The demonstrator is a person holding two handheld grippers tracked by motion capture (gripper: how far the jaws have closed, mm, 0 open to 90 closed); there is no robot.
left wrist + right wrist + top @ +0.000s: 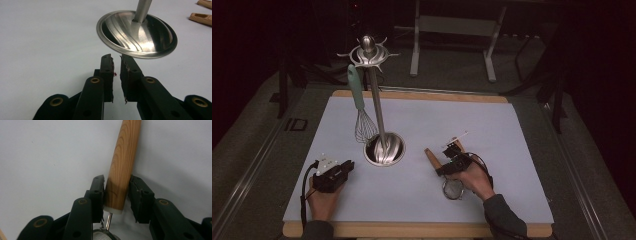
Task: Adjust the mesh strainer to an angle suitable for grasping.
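At the near edge of the white mat the right gripper sits low over a small strainer, its jaws spread on either side of the strainer's wooden handle. The left pad seems to brush the wood while the right one stands clear, so nothing is pinched yet. In the high view the mesh bowl lies just under the person's right hand, and the handle runs away from it up the mat. To do this pick well, I'd keep the jaws square across the handle, close just above the white collar where the wood meets the wire, and squeeze evenly so the round handle doesn't roll out sideways. A second wooden handle lies just beside, so the closing jaws should stay off it. Over on the near left, the left gripper rests with its jaws nearly together on nothing, pointing at the stand's shiny base. Farther back, a whisk hangs from the utensil stand.
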